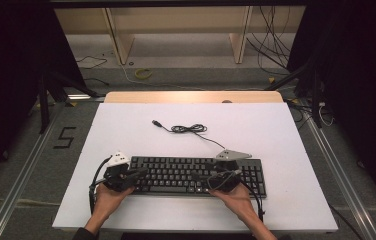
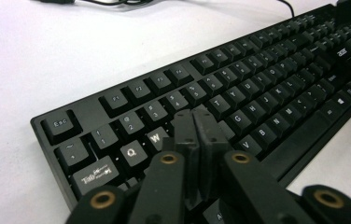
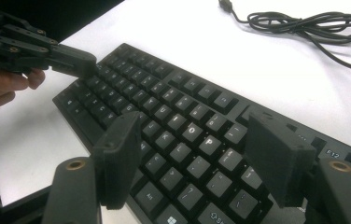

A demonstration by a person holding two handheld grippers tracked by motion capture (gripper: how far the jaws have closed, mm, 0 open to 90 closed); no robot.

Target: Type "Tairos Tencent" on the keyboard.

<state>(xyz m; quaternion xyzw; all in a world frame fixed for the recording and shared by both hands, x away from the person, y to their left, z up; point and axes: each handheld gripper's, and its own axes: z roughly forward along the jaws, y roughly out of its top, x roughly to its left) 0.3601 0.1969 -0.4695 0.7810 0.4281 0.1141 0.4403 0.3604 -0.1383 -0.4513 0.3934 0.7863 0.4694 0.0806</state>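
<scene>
Black keyboard (image 1: 196, 175) lies flat at the near middle of the white table (image 1: 276, 135), cable (image 1: 191, 129) coiled behind it. Left gripper (image 2: 194, 119), jaws pressed together, tips over the E/R keys. Right gripper (image 3: 192, 144), jaws spread wide over O/P. Judgement: press straight down with closed tips, one key only.
</scene>
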